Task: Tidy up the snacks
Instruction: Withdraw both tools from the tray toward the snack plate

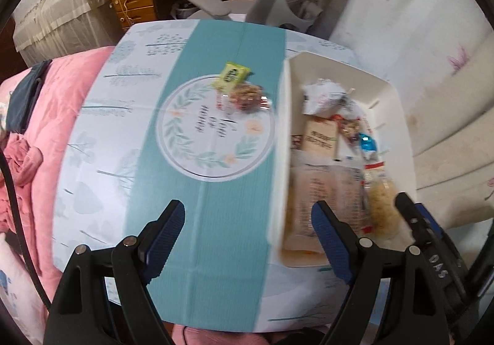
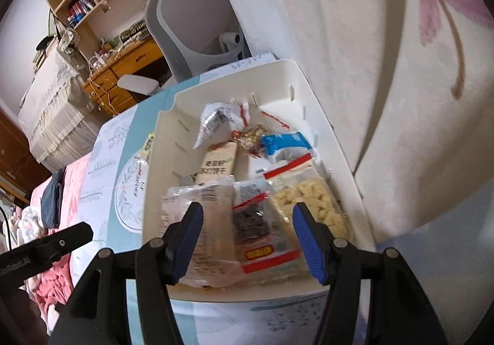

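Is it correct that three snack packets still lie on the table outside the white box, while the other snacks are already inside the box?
Not quite. The left wrist view shows two packets outside the white box, not three: a green packet and a clear packet of nuts, lying together on the table. The other snacks are inside the box, as you said.

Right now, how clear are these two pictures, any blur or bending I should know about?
Left wrist view: fisheye bends the table edges, motion blur smears the packets in the white bin, while the green packet on the cloth reads fairly sharp. Right wrist view: sharper in the middle, with the nearest packets soft.
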A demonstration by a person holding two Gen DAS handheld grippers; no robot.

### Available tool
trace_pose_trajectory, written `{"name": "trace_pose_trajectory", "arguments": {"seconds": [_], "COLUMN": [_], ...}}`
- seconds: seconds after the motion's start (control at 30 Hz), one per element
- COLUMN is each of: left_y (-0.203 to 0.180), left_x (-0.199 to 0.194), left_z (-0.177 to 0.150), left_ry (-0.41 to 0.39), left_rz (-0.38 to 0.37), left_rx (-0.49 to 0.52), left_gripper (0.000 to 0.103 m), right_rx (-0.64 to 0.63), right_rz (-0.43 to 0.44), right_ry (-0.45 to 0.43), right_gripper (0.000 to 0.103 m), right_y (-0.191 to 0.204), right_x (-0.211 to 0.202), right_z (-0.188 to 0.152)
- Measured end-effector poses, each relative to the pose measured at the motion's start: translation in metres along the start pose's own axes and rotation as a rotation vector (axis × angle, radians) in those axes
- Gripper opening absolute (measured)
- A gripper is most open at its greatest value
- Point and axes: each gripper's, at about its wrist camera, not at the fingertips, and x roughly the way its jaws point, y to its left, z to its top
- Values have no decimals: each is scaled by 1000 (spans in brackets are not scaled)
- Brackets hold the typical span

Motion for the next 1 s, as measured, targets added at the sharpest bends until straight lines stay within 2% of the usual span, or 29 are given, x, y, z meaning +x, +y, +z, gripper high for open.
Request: {"name": "trace_pose_trajectory", "arguments": {"seconds": [0.13,0.53,0.8,1.0], "left_y": [27,102,133,138], "left_x": [4,30,49,70], "left_z": [11,75,131,169], "left_ry": [22,82,77,88], "left_rz": [33,16,-13,-15], "left_rx": [22,153,276,365], "left_gripper": [83,83,83,83], "right_rx": [24,56,190,374], "right_rz": [3,-33,-75,-100], "right_ry": [-7,-11,-46,-59], "right_gripper": [61,61,61,61], "right_y": [20,115,168,186], "right_x": [0,15,41,67], "right_z": [-3,-17,-17,-10]}}
